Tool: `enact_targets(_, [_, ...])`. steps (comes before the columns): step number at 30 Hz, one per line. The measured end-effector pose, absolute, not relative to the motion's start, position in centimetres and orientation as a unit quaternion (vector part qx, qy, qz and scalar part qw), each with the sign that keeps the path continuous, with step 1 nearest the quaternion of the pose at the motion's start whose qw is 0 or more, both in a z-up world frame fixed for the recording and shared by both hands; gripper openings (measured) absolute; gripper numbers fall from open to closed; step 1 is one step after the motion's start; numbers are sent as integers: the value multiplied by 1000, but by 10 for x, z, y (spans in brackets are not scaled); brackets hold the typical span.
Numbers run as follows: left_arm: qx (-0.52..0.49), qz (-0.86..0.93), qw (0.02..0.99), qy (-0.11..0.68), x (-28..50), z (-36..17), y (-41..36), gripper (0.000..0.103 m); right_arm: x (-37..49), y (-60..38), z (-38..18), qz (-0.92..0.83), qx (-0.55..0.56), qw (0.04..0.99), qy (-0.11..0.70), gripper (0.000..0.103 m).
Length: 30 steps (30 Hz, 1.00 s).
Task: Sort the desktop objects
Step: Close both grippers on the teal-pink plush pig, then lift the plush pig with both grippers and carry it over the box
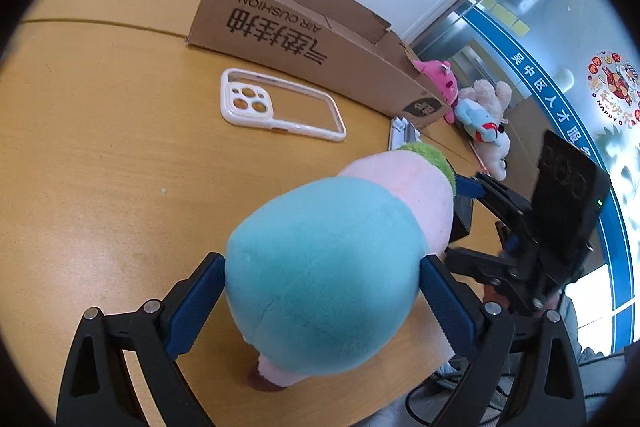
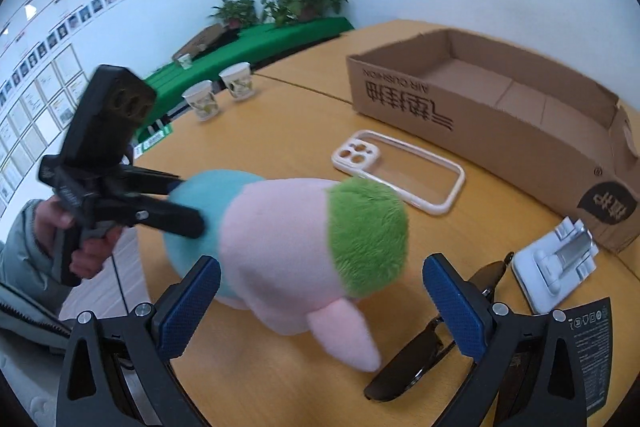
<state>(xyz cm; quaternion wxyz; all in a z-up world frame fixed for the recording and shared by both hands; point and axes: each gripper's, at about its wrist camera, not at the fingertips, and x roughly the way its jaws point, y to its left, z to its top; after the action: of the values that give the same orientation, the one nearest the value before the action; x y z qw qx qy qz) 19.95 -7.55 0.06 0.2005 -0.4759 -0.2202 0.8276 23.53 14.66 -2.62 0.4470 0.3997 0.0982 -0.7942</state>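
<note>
A plush toy (image 1: 328, 267) with a teal rear, pink body and green head (image 2: 368, 239) lies on the wooden table (image 1: 100, 167). My left gripper (image 1: 322, 267) straddles its teal end, the blue pads (image 1: 200, 299) right against both sides without denting it. In the right wrist view, a hand holds that left gripper (image 2: 186, 203) at the left. My right gripper (image 2: 322, 265) stands open around the pink and green end, its pads apart from the toy. The left wrist view catches the right gripper (image 1: 464, 219) beyond the toy's head.
An open cardboard box (image 2: 500, 115) stands at the back, a white phone case (image 2: 400, 171) in front of it. Sunglasses (image 2: 416, 363) lie under my right finger, with a white stand (image 2: 552, 267) and a black card (image 2: 592, 347) beside them. Two paper cups (image 2: 202, 103) stand far left. Several plush animals (image 1: 484, 123) lie beyond the box.
</note>
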Motion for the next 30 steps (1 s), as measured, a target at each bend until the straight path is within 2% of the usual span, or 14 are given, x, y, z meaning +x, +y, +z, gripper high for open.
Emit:
enact_targets(3, [-481, 828, 196, -210, 203, -3, -72, 94, 229, 136, -44, -773, 422, 466, 90, 103])
enact_targets(6, [-473, 828, 192, -232, 204, -5, -80, 85, 226, 124, -57, -763, 432, 474, 80, 102])
enact_targets(8, [-468, 832, 189, -232, 204, -4, -80, 81, 224, 125, -58, -763, 434, 475, 64, 98])
enact_targets(13, [-455, 850, 186, -191, 191, 16, -71, 79, 226, 119, -50, -780, 423, 455, 75, 89])
enact_targets(24, [-311, 907, 263, -107, 127, 138, -51, 79, 209, 135, 74, -893, 282, 344, 69, 86])
enact_targets(30, [-258, 915, 300, -79, 101, 182, -46, 79, 198, 138, 124, -925, 221, 300, 79, 86])
